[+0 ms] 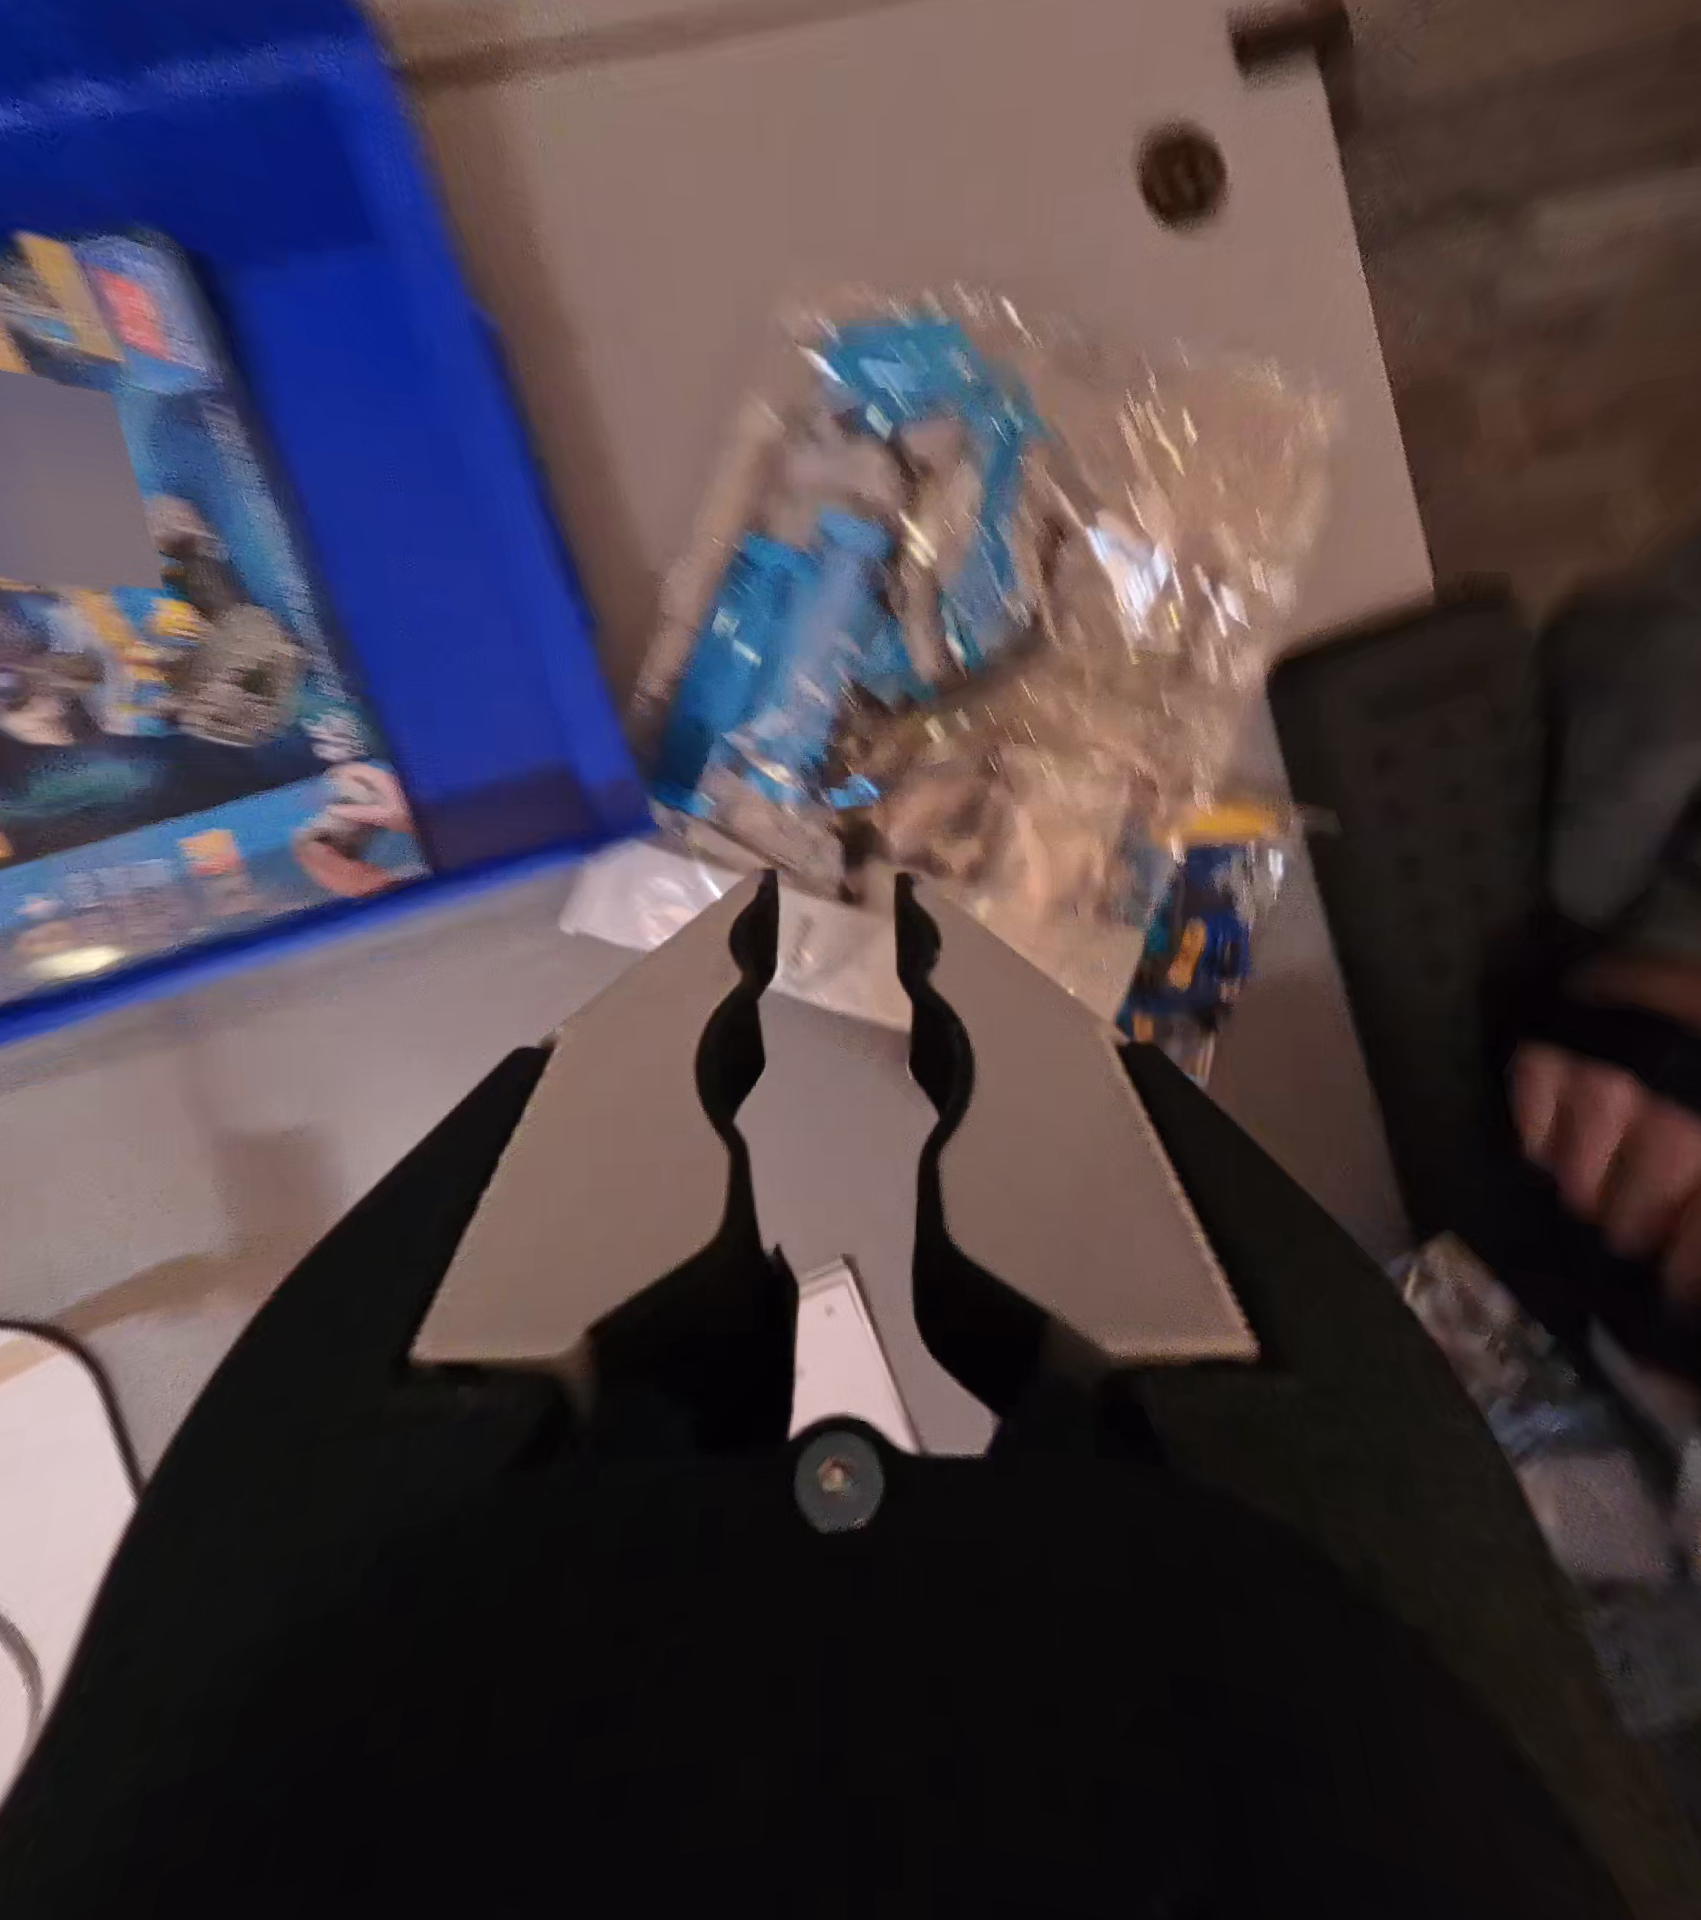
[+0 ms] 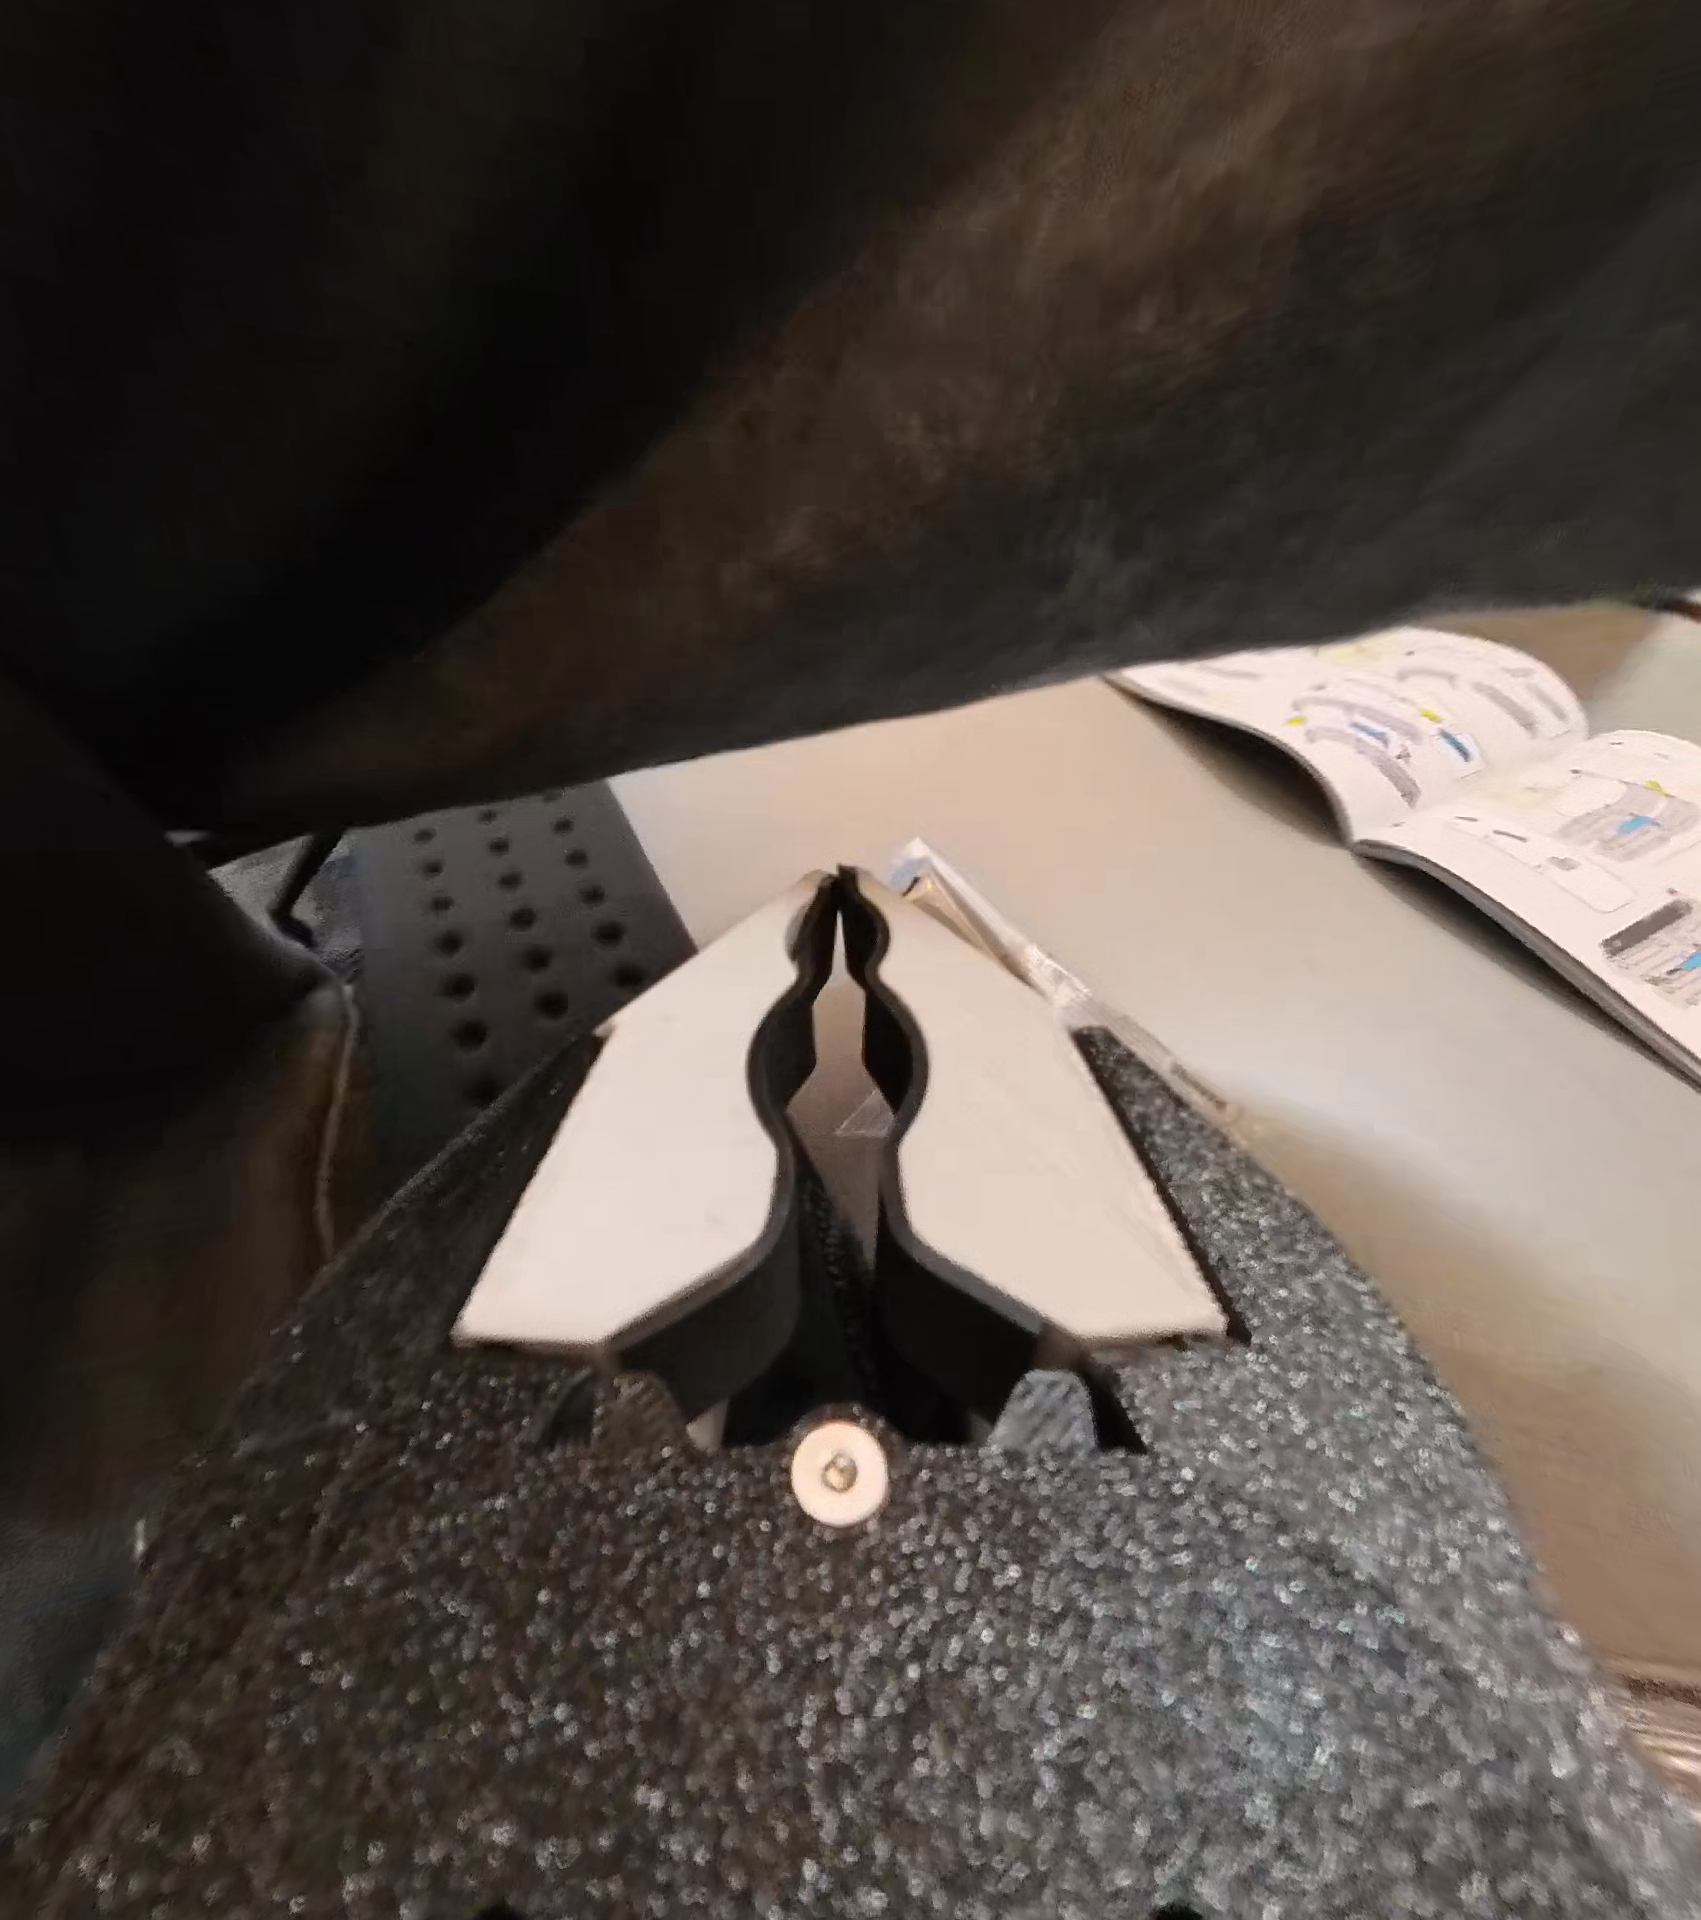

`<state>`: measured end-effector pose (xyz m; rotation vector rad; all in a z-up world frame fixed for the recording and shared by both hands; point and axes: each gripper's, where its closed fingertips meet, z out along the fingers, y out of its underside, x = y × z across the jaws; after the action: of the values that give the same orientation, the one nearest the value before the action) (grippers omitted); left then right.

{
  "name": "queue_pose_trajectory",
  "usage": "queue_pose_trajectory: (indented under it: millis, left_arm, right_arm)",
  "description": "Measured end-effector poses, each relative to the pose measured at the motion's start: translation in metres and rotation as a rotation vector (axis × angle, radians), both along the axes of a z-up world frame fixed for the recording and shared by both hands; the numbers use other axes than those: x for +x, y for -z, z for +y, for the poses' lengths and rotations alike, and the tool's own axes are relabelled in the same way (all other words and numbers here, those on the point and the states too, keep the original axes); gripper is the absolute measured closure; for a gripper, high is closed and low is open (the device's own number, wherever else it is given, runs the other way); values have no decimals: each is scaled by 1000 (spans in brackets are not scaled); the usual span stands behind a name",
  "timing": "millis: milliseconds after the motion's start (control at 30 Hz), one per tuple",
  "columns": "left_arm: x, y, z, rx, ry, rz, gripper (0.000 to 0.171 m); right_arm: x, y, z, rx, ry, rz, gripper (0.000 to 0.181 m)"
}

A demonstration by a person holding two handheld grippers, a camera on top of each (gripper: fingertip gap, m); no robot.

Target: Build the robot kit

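Tools differ in state: the left tool hovers with its jaws parted and nothing between them, tips just short of a clear plastic bag of blue and grey building pieces that lies on the pale desk — the frame is blurred, so I cannot tell whether they touch it. A white paper slip shows under the tips. Left of the bag stands a blue bin holding a printed toy box; a small yellow-and-blue packet lies to the right, near a person's hand. The right tool is clenched, its tips meeting, perhaps on a thin clear wrapper beside them. An open instruction booklet rests well apart on the desk, and dark fabric fills the view above
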<state>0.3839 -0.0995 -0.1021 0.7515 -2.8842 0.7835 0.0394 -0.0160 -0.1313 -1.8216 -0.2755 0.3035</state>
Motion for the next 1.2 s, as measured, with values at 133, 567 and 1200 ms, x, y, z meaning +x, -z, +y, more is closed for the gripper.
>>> queue_pose_trajectory:
  millis: [133, 567, 1200]
  left_arm:
    - [-50, 59, 12, 25, 166, 13, 145]
    - [-40, 90, 4, -124, 288, -13, 171]
    - [137, 35, 10, 309, -457, 83, 126]
  right_arm:
    - [0, 0, -6, 3, -6, 23, 181]
    - [11, 1, -15, -14, 16, 104, 181]
    - [13, 1, -22, -19, 17, 123, 181]
